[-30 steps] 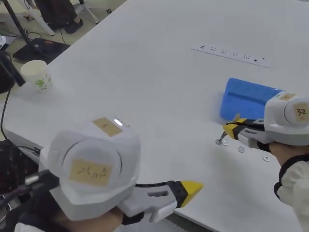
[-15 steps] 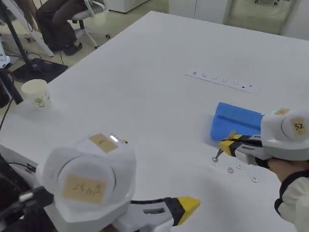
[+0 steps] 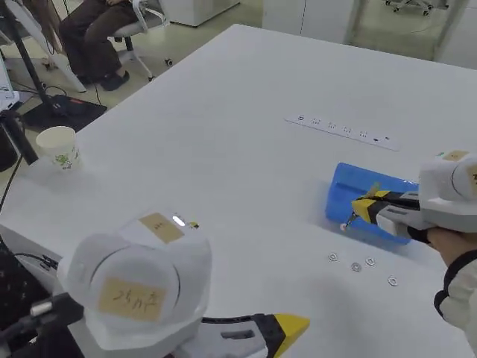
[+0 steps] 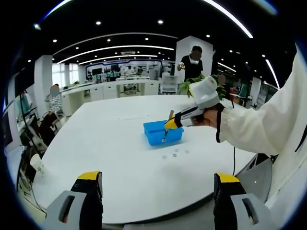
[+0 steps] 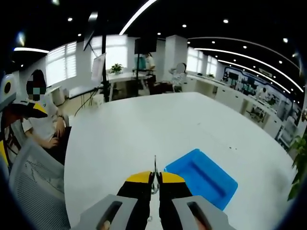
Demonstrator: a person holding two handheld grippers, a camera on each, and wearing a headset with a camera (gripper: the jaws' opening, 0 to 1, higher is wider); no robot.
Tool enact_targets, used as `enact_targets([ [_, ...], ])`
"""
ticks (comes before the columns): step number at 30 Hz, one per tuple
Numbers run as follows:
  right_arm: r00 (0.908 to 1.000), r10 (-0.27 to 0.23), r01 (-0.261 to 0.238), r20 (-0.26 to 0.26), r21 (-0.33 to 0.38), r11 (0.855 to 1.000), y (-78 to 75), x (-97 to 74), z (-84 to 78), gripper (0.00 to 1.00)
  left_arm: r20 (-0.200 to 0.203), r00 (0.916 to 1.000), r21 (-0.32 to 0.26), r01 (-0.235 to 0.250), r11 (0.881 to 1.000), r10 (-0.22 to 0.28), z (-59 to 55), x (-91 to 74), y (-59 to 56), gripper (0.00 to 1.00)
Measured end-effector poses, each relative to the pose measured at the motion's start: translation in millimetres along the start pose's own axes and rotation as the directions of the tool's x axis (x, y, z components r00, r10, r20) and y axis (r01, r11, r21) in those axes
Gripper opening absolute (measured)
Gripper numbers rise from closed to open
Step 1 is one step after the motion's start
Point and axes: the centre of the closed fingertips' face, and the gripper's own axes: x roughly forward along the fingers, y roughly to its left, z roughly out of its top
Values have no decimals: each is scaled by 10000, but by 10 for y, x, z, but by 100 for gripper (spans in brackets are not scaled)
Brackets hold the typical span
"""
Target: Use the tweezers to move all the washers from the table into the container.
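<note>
My right gripper (image 3: 364, 207) is shut on the tweezers (image 3: 350, 218), whose tip hangs just above the near-left edge of the blue container (image 3: 380, 195). A tiny pale speck sits at the tip; I cannot tell whether it is a washer. Several washers (image 3: 356, 267) lie on the white table just in front of the container. In the right gripper view the closed jaws (image 5: 154, 178) hold the tweezers (image 5: 155, 165) upright, with the container (image 5: 201, 177) to the right. My left gripper (image 4: 157, 178) is open and holds nothing, low at the table's near side, far from the washers (image 4: 175, 153).
A paper cup (image 3: 59, 146) stands near the table's left edge. A flush row of sockets (image 3: 343, 132) lies behind the container. Chairs and a seated person are beyond the far left corner. The white tabletop (image 3: 223, 149) stretches wide between the grippers.
My right gripper has raised the tweezers from beside the washers and carried them back to the container's near edge. My left gripper has stayed low. The head camera has shifted.
</note>
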Motion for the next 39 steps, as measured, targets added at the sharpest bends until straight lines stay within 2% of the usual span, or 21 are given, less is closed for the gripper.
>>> enact_targets([
  [9,9979,-510,510,398,7,9987,-213,17,186,1,-3,10000,2,-23,10000,23,5,35,25,99],
  [12,9968,-657,657,463,14,9978,-266,33,215,1,207,9997,64,-119,9999,118,42,29,43,99],
  [21,9932,-970,964,638,128,9953,-395,123,291,1,153,9998,-71,-102,9999,103,19,68,43,99],
  [25,9922,-1082,1077,616,117,9941,-455,195,286,1,207,9998,-94,-64,9999,66,26,79,26,99],
  [32,9918,-1176,1149,494,548,9919,-555,323,234,1,134,9999,-129,-60,9999,61,-8,98,14,99],
  [36,9904,-1325,1306,384,496,9902,-625,427,152,1,159,9999,-226,-36,9997,39,-16,127,17,99],
  [39,9922,-1220,1195,259,805,9896,-644,497,87,1,38,10000,-264,6,9997,-5,-43,170,17,99],
])
